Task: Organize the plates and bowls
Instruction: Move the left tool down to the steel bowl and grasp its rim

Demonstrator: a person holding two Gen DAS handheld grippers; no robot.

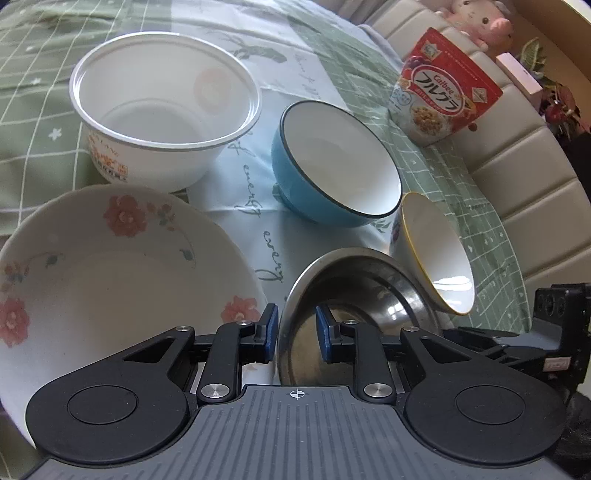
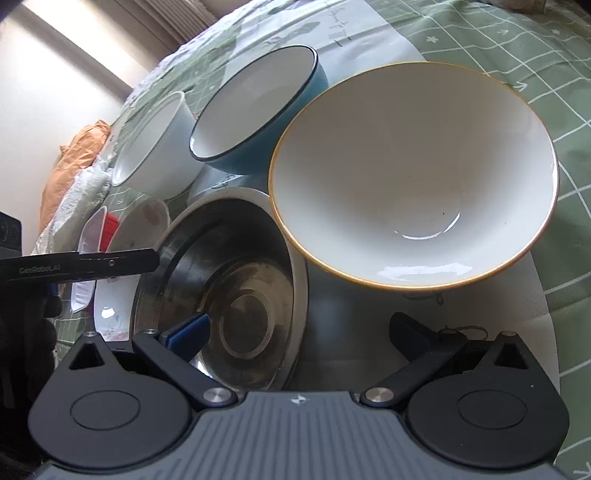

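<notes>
A steel bowl (image 1: 369,288) sits at the near edge of the table. My left gripper (image 1: 297,326) straddles its near rim with narrowly parted blue pads (image 1: 271,325); the rim stands between them without being pinched. A white bowl with a yellow rim (image 1: 439,258) leans tilted on the steel bowl's far side. In the right wrist view my right gripper (image 2: 299,332) is wide open over the steel bowl (image 2: 240,295), holding nothing, just short of the yellow-rimmed bowl (image 2: 413,173). Also on the table are a flowered plate (image 1: 110,277), a blue bowl (image 1: 340,166) and a white disposable bowl (image 1: 162,110).
A green checked tablecloth (image 1: 461,192) covers the table. A red cereal bag (image 1: 443,99) stands at the back right, with a padded beige seat back (image 1: 517,166) and a pink plush toy (image 1: 476,22) behind it. An orange cloth (image 2: 74,158) lies at the table's far left.
</notes>
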